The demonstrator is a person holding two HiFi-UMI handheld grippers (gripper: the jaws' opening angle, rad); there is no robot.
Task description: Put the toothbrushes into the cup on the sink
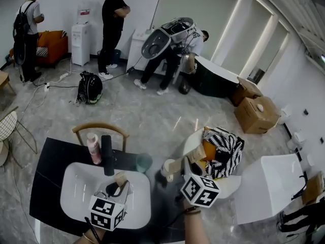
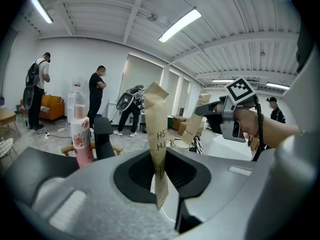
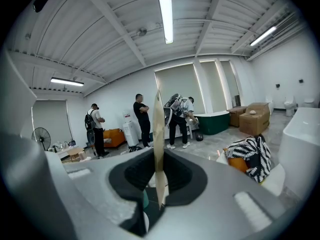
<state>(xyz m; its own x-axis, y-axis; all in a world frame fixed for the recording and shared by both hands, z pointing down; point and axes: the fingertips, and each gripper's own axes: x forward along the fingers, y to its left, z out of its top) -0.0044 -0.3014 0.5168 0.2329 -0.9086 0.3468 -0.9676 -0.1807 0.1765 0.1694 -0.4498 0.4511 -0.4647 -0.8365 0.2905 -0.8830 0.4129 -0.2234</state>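
While your left gripper [image 2: 159, 184] clamps one brown paper-wrapped toothbrush [image 2: 156, 134] upright and your right gripper [image 3: 159, 194] clamps a second paper-wrapped toothbrush [image 3: 159, 149] edge-on, the teal cup [image 1: 143, 162] stands empty-looking on the black countertop [image 1: 51, 161] between them. Only the head view shows that cup whole, just beside the white oval basin [image 1: 76, 187] under your left gripper; your right gripper view catches a teal sliver. Your left gripper view alone shows print on its wrapper and the pink bottle [image 2: 81, 139].
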